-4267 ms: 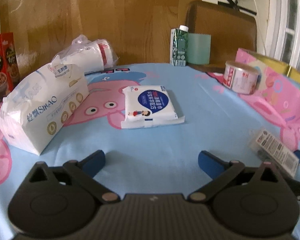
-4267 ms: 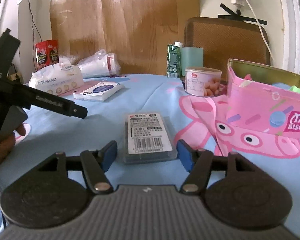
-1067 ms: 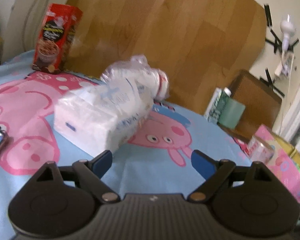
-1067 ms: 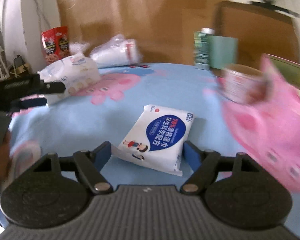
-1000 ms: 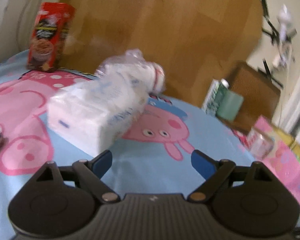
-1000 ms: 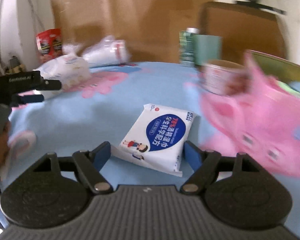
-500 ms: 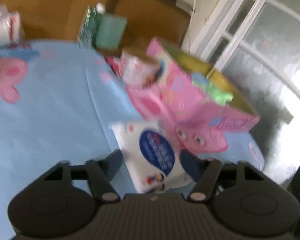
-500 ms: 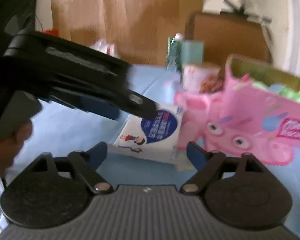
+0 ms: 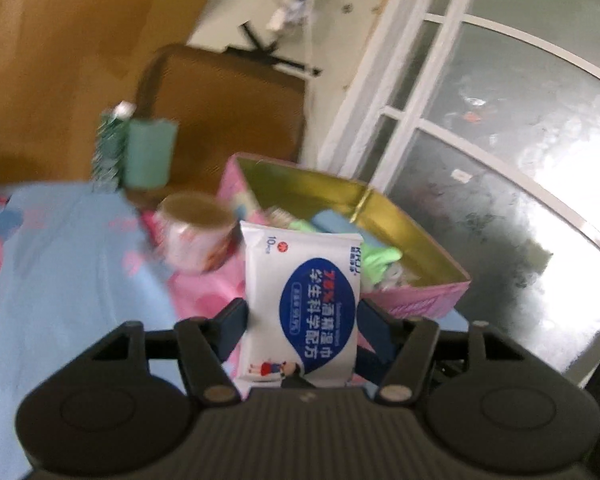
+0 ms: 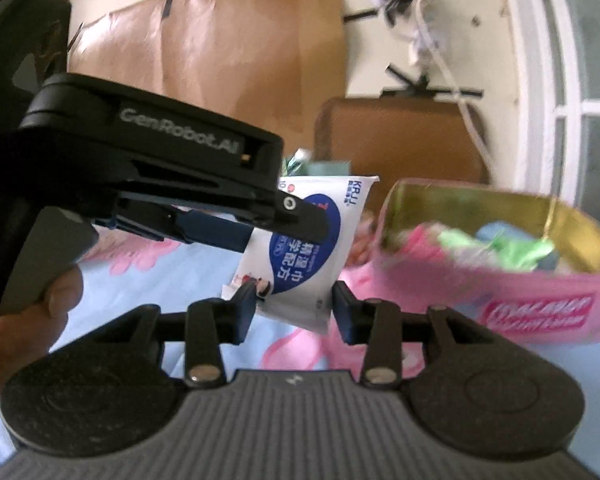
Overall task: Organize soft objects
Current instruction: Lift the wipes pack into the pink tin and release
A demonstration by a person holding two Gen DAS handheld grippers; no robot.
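Now left gripper [image 9: 302,322] squeezing wipes pack [image 9: 302,300], held up in air, just near side of pink box [image 9: 416,300]. Right gripper [image 10: 294,306] open around pack, maybe touching. Box already has soft things. Drop-in left.

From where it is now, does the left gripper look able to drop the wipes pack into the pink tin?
Probably yes. The left gripper holds the wipes pack lifted off the table, and the pink tin lies open just ahead, with nothing visible between them.
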